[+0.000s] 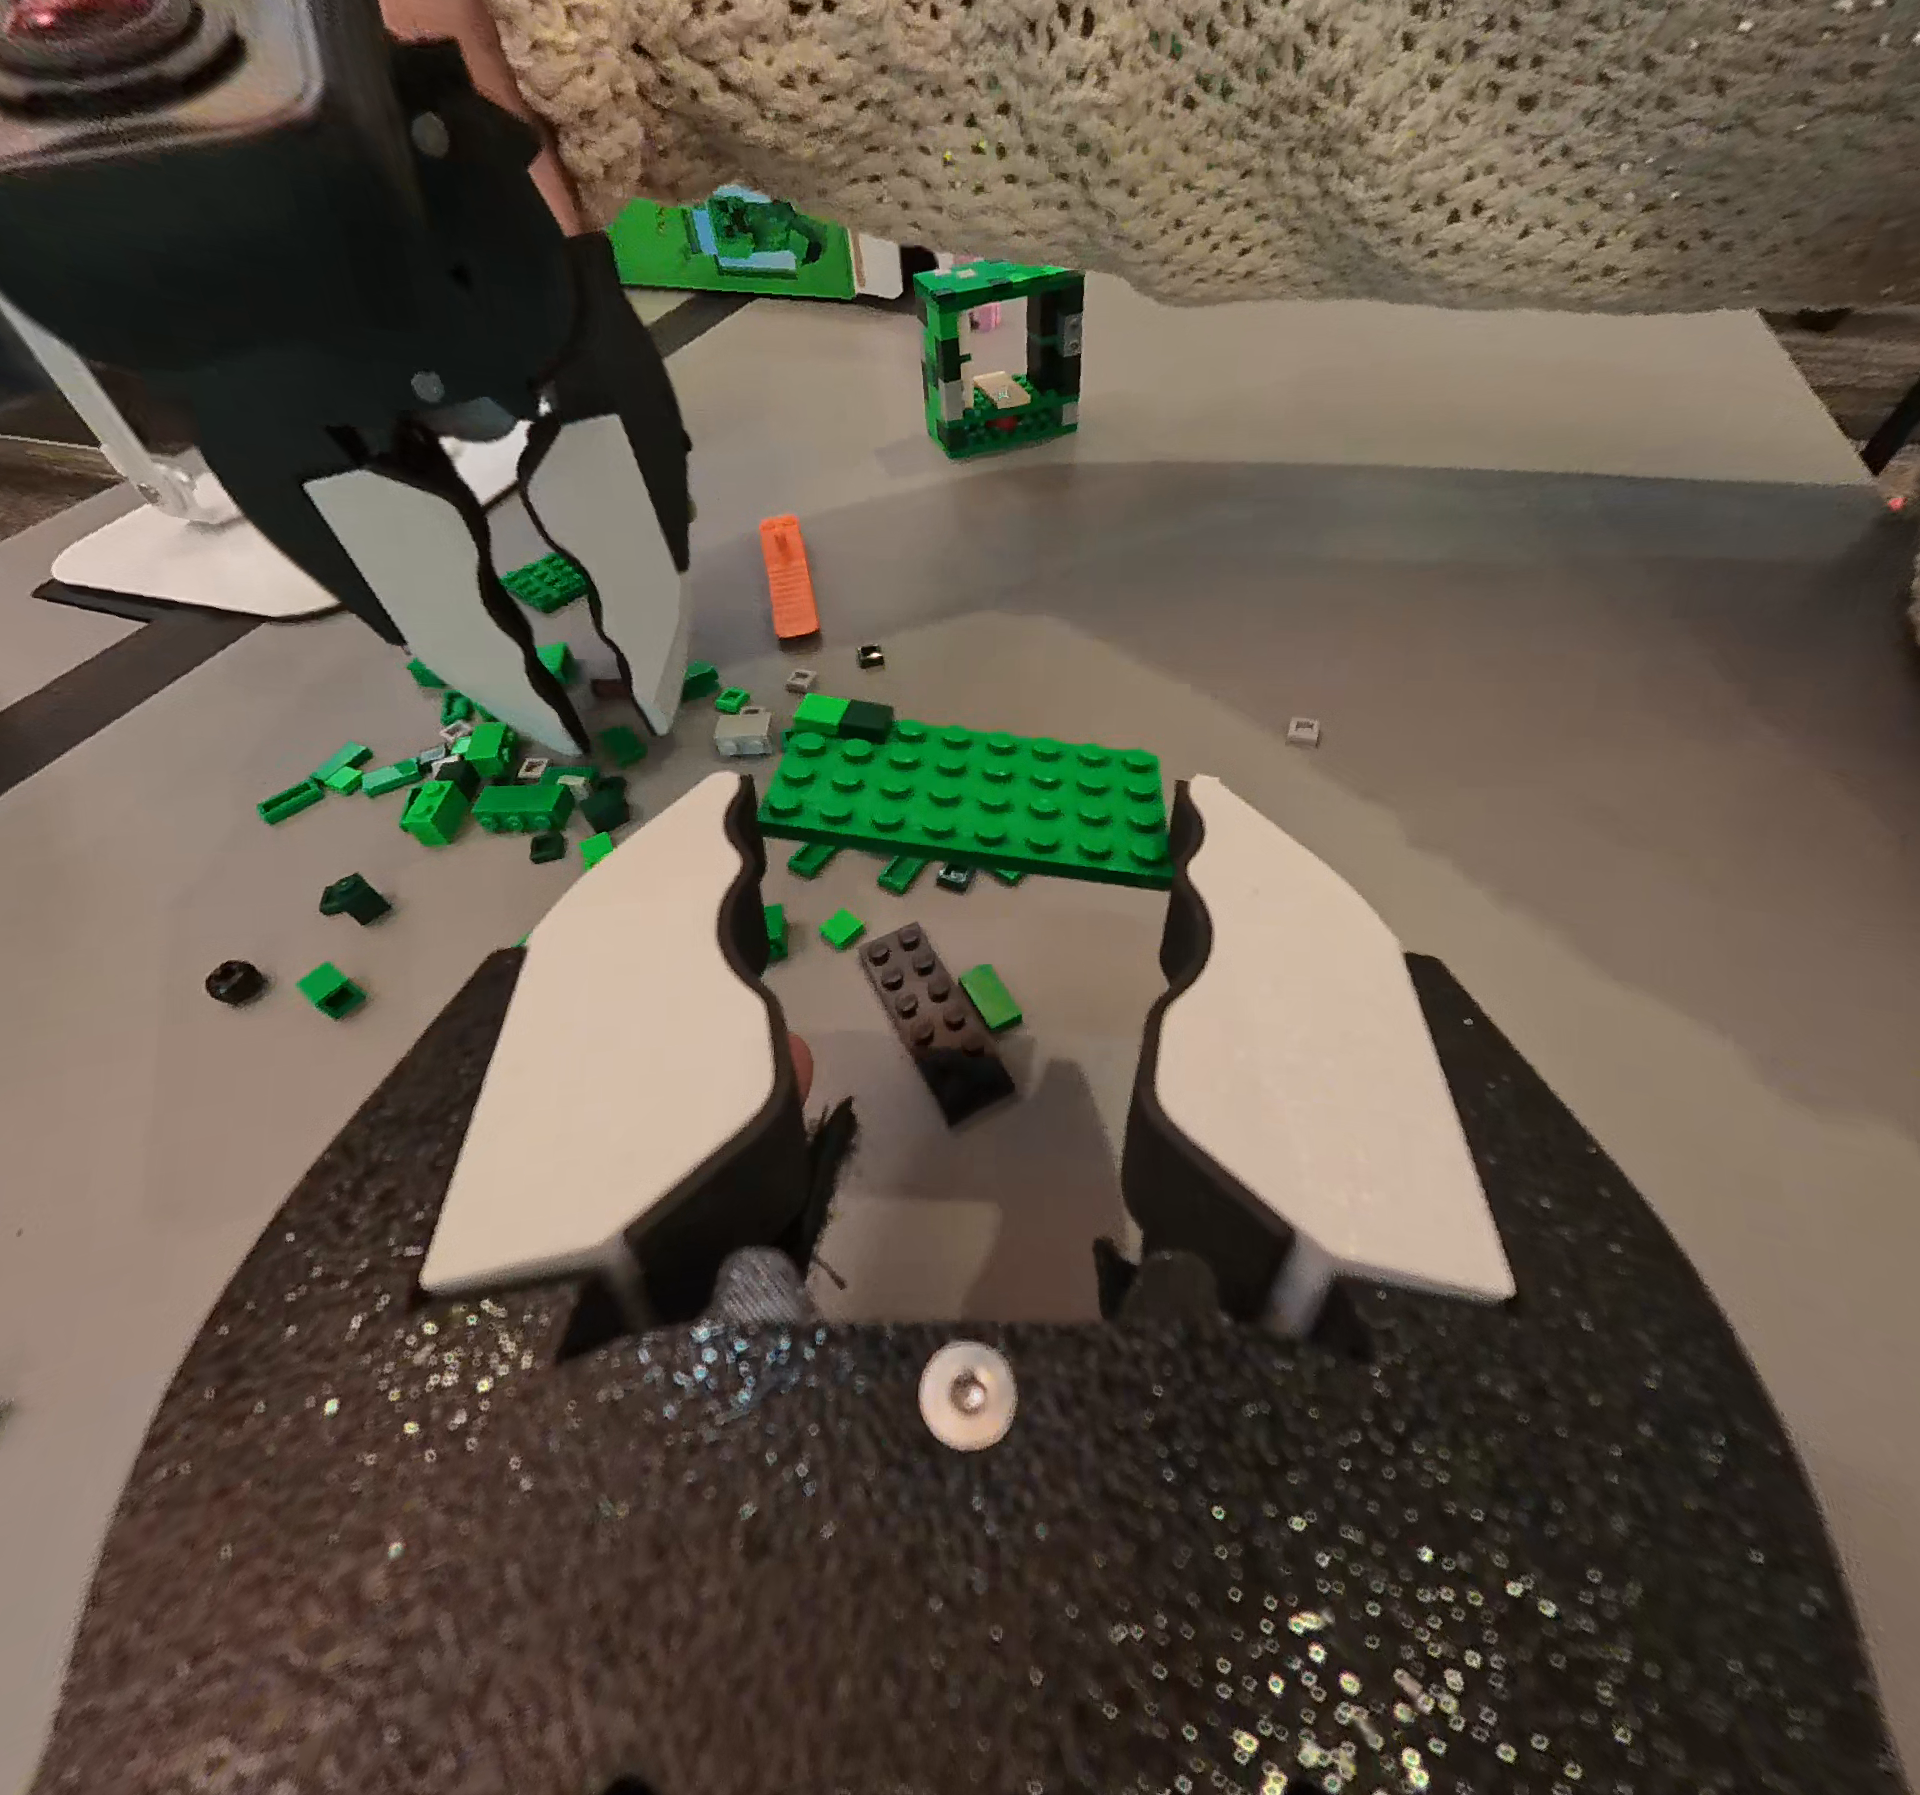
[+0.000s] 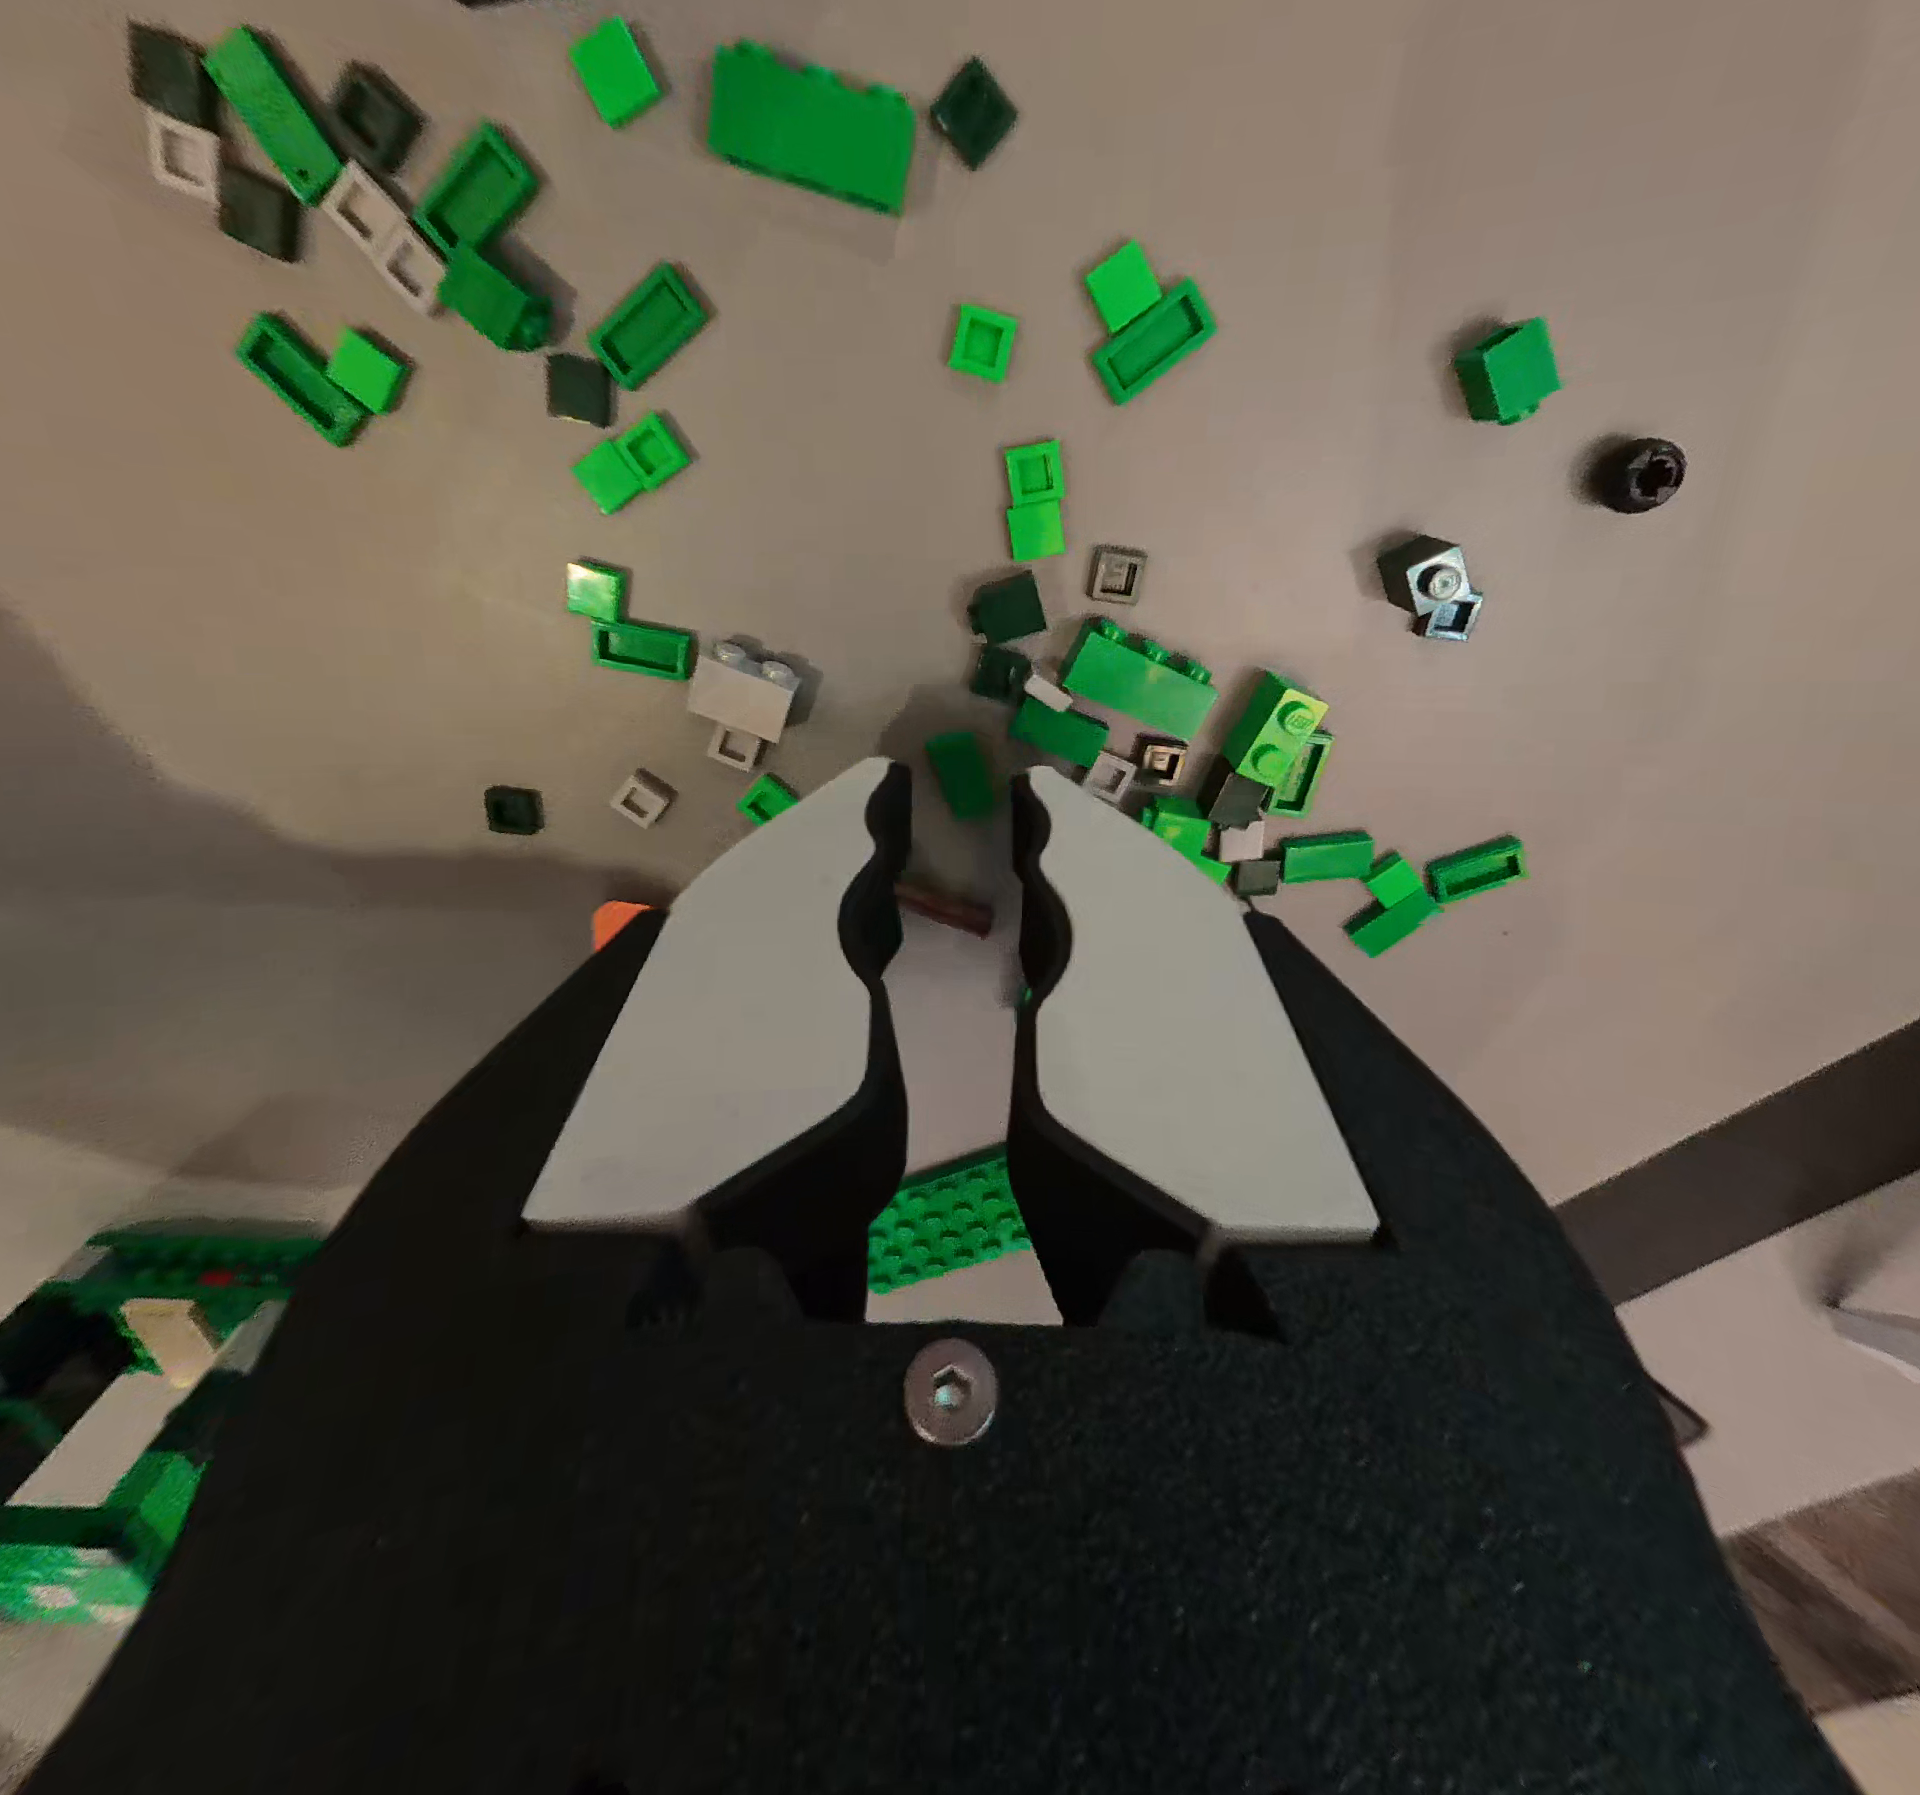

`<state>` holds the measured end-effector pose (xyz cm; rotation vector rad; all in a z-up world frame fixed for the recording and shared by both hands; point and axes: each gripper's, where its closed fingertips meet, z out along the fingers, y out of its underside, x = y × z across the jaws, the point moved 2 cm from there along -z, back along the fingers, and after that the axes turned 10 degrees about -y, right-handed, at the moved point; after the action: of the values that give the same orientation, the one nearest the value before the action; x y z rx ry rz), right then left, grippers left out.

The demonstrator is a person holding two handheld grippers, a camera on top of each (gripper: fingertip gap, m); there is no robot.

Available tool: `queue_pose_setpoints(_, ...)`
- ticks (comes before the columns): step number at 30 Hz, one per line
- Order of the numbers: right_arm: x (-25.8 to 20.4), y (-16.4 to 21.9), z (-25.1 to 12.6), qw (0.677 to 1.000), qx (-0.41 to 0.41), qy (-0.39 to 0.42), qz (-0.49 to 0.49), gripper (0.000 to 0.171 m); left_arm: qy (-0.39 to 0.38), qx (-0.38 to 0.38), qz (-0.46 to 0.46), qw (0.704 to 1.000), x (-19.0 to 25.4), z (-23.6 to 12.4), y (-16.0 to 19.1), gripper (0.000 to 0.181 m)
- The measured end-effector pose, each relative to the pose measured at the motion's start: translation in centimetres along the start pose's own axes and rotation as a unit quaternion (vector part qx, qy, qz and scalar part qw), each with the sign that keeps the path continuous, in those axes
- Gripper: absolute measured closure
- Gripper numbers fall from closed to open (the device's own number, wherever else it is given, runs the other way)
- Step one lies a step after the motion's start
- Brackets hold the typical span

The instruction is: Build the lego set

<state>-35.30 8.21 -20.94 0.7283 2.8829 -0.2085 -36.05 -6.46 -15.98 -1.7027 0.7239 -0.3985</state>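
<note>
My left gripper point(image 1: 958, 805) is open and empty, low over the grey table point(image 1: 1507, 623). Its jaws stand wide at the near edge of a large green studded plate point(image 1: 966, 800). A black plate point(image 1: 928, 1002) and a small green tile point(image 1: 992, 995) lie between its fingers. My right gripper point(image 2: 958, 782), also in the left wrist view point(image 1: 615, 722), points down into a scatter of small green, grey and dark pieces point(image 2: 1143, 685). Its jaws stand a narrow gap apart. A small green tile point(image 2: 961, 771) lies at the tips and a dark red piece point(image 2: 943, 910) lies between the fingers, neither clearly gripped.
A built green frame point(image 1: 1003, 358) stands at the back, with the set's box point(image 1: 727, 249) behind it. An orange separator tool point(image 1: 790, 576) lies beyond the plate. A knit sleeve point(image 1: 1247, 83) hangs overhead. A white stand base point(image 1: 177, 550) sits far left.
</note>
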Motion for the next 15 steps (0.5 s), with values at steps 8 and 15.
queue_pose_setpoints(8,-0.1,0.5,-1.9,0.995,0.003,0.056,0.083,0.164,0.006,0.005,-0.012,1.0,0.3,0.3,-0.3,0.107)
queue_pose_setpoints(15,-8.4,-2.9,-8.0,0.978,0.141,0.107,0.115,0.164,-0.093,0.067,-0.059,0.992,0.4,2.6,-3.1,0.107)
